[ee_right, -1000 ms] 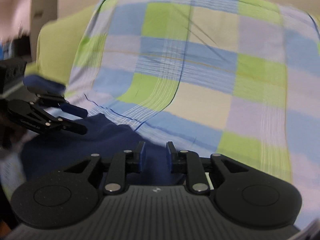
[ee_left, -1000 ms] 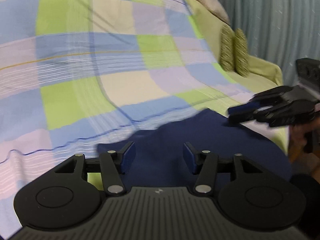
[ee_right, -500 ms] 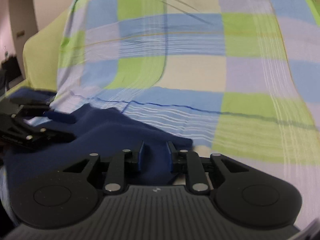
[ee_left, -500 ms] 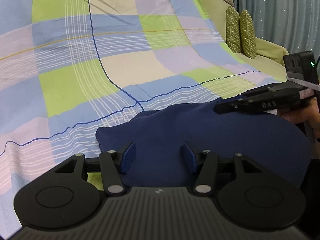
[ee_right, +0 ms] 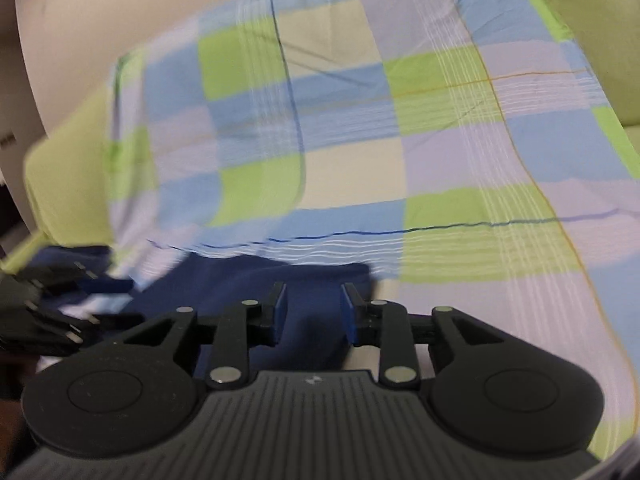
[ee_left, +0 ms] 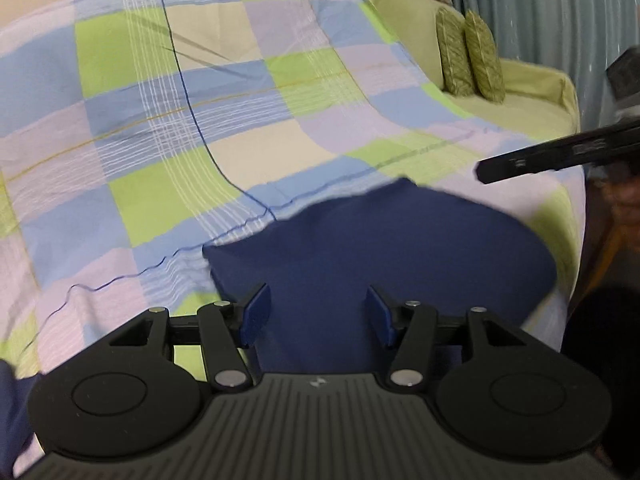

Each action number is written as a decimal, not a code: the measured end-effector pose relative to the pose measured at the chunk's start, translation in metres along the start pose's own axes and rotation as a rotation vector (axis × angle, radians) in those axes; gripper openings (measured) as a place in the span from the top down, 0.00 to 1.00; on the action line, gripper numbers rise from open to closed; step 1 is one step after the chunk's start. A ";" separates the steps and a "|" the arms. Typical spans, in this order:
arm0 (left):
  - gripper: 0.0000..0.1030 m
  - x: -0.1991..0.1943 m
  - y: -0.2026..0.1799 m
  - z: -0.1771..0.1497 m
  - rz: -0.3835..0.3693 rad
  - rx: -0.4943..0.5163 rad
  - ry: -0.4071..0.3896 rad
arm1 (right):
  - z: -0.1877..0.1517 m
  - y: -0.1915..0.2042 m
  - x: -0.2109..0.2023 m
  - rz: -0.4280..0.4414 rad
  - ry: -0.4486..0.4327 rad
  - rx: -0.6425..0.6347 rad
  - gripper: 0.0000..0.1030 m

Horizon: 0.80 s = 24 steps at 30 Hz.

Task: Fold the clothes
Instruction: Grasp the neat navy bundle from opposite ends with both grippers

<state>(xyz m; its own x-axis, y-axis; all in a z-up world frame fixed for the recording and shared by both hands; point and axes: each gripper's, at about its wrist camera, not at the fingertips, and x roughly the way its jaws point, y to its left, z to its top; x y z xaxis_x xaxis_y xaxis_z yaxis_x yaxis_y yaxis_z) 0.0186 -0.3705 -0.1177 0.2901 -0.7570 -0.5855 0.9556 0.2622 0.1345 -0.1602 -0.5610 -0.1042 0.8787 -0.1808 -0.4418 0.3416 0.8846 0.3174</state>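
Observation:
A navy blue garment (ee_left: 380,248) lies in a flat, rounded heap on the checked sheet (ee_left: 200,120), near its front edge. My left gripper (ee_left: 316,310) hovers over the garment's near left part, open, with nothing pinched between its blue pads. In the left wrist view my right gripper (ee_left: 560,156) shows edge-on at the right, above the garment's far corner and clear of it. In its own view the right gripper (ee_right: 312,310) stands over the garment's (ee_right: 248,280) edge. Its jaws are opening and the pads do not press the cloth. The left gripper (ee_right: 60,308) is a blur at the left.
The sheet, in blue, green, lilac and cream squares, covers a light green couch (ee_left: 532,100). Two green patterned cushions (ee_left: 468,56) stand at its far right end, before a grey-blue curtain (ee_left: 552,20). A pale wall (ee_right: 80,40) rises behind. A person's hand (ee_left: 624,200) holds the right gripper.
The right gripper's jaws closed narrower over the garment's edge, then parted again. It pulled off to the right, away from the cloth. The garment now lies more spread out.

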 end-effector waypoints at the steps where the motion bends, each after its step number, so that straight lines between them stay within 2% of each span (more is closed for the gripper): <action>1: 0.44 0.000 0.000 -0.003 0.002 -0.012 0.002 | -0.010 0.009 -0.002 0.012 0.011 -0.018 0.75; 4: 0.44 -0.003 0.001 -0.005 -0.011 -0.046 0.008 | -0.036 0.022 0.006 -0.014 0.068 -0.073 0.72; 7: 0.44 -0.011 -0.003 -0.001 -0.002 -0.007 0.001 | -0.039 0.021 -0.005 -0.024 0.070 -0.032 0.71; 9: 0.42 -0.022 -0.010 0.002 0.016 0.065 -0.012 | -0.033 0.033 -0.015 -0.067 0.091 -0.123 0.68; 11: 0.35 -0.035 -0.023 -0.001 0.053 0.189 -0.020 | -0.031 0.048 -0.017 -0.123 0.143 -0.239 0.54; 13: 0.34 -0.043 -0.035 -0.007 0.061 0.288 -0.021 | -0.033 0.069 -0.016 -0.174 0.211 -0.395 0.45; 15: 0.34 -0.049 -0.048 -0.014 0.068 0.374 -0.014 | -0.037 0.086 -0.013 -0.194 0.269 -0.507 0.45; 24: 0.30 -0.052 -0.083 -0.043 0.112 0.648 0.010 | -0.056 0.118 0.000 -0.232 0.362 -0.718 0.38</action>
<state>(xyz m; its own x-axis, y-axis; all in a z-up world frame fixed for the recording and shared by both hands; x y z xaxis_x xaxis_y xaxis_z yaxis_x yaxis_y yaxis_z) -0.0783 -0.3271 -0.1328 0.3924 -0.7396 -0.5468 0.7579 -0.0768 0.6478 -0.1382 -0.4324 -0.1134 0.6088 -0.3516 -0.7112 0.0980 0.9229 -0.3724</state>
